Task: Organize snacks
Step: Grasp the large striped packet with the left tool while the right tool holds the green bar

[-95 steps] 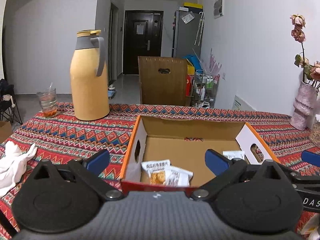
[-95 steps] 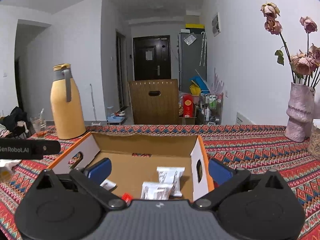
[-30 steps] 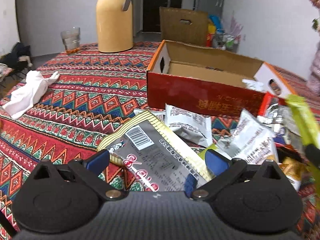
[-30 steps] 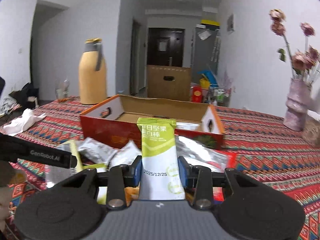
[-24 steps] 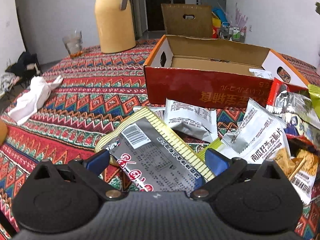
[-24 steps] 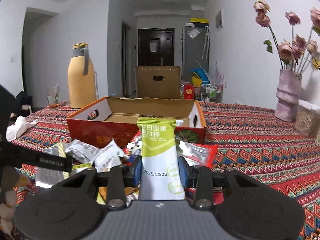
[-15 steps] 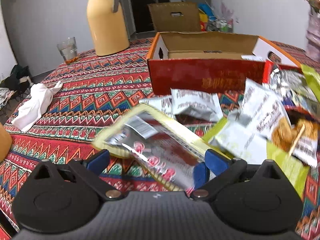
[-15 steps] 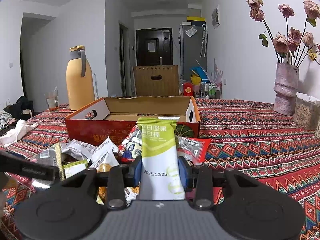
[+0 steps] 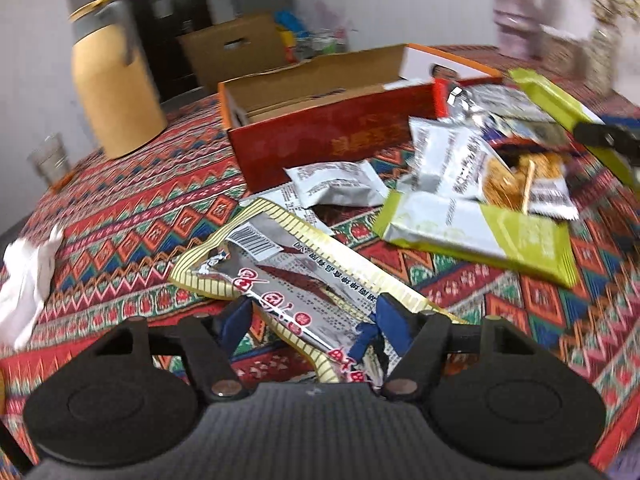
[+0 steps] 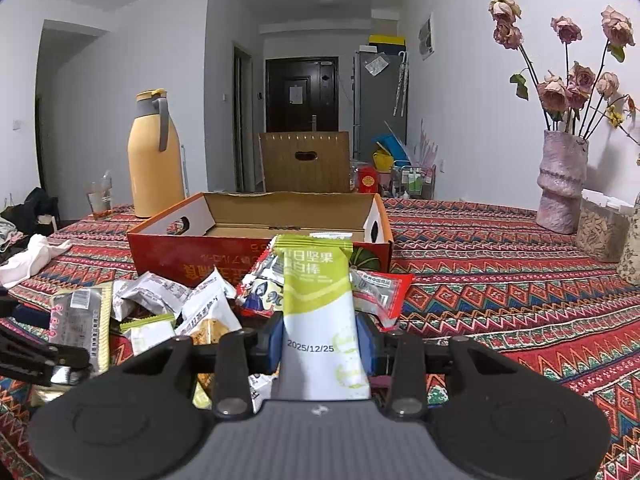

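Left tongs point(image 9: 314, 316) just closing onto silver packet point(image 9: 280, 276); right tongs point(image 10: 320, 340) clamping green bar point(image 10: 316, 280), loose snacks point(image 10: 168, 292) before red box point(image 10: 168, 256).

A: Left wrist view is smeared. The thermos point(image 9: 116, 92) and vase point(image 9: 516, 20) beyond the jaws are streaked, and the patterned cloth point(image 9: 132, 216) runs to blur off to both sides.

B: Sharper close in, though. The barcode on the silver packet point(image 9: 280, 276) just ahead of the jaws reads fairly crisp.

A: Right wrist view is crisp. The date on the green bar point(image 10: 320, 300) between the jaws is legible, and the door point(image 10: 302, 94) far beyond is in focus.

B: Soft, even indoor light, a bit dim and cool. Faint shadows under the snacks, mild glare on the foil wrappers point(image 10: 160, 292).

A: Heavy fisheye bend: walls curve, corners go black.
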The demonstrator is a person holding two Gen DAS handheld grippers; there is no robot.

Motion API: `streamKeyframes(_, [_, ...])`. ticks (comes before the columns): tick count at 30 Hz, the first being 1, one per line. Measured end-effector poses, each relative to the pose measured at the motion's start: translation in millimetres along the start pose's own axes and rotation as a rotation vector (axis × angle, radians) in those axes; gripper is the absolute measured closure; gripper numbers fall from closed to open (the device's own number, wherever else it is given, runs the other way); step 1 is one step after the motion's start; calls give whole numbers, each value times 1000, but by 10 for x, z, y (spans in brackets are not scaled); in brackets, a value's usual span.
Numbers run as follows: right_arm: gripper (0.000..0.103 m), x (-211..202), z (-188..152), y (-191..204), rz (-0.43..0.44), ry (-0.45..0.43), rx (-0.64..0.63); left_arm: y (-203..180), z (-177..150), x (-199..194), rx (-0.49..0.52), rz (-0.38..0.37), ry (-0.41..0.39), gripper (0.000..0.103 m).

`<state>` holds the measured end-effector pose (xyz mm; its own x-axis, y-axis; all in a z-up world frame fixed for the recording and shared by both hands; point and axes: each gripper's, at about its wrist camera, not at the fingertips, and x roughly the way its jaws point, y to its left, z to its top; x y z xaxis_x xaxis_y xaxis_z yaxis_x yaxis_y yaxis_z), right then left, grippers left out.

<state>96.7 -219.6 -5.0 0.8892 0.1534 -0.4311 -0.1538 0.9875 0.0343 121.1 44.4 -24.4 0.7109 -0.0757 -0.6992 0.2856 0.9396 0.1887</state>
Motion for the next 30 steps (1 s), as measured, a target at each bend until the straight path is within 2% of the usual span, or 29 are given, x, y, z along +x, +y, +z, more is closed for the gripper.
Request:
streamKeyframes(3, [66,-9,1,21,-12,2,-5,89,-27,-20,50,-32,2,38])
streamKeyframes(6, [66,-11,11,59,-21,3,-10,195,-11,-47,6,-25,-4,34])
streamKeyframes(7, [66,-11,13,67,-23,2,-12,211,3,-79,-18,-25,-16,30])
streamKeyframes(9, [66,-11,18,73,-25,0,-12,202,41,-151,-91,-7,-59,8])
streamKeyframes(11, [66,0,25,80,-26,0,-14,152,105,-191,-151,40,-88,2])
streamKeyframes(16, [66,26,13,78,-18,7,-15,27,291,-64,-312,164,-44,1])
streamKeyframes(21, [66,30,0,17,-8,7,1,0,334,201,-407,270,55,1])
streamKeyframes(25, [66,33,-10,-43,1,4,16,-17,251,354,-423,298,128,1])
streamKeyframes(27, [66,43,-19,-66,8,6,23,-17,202,360,-422,296,124,2])
streamKeyframes(28, [66,46,-25,-64,10,7,25,-10,192,348,-419,288,121,4])
streamKeyframes(29, [66,48,-28,-69,13,7,27,-3,184,330,-419,266,115,12])
streamKeyframes(30, [66,48,-32,-79,15,7,30,-9,180,313,-420,243,108,25])
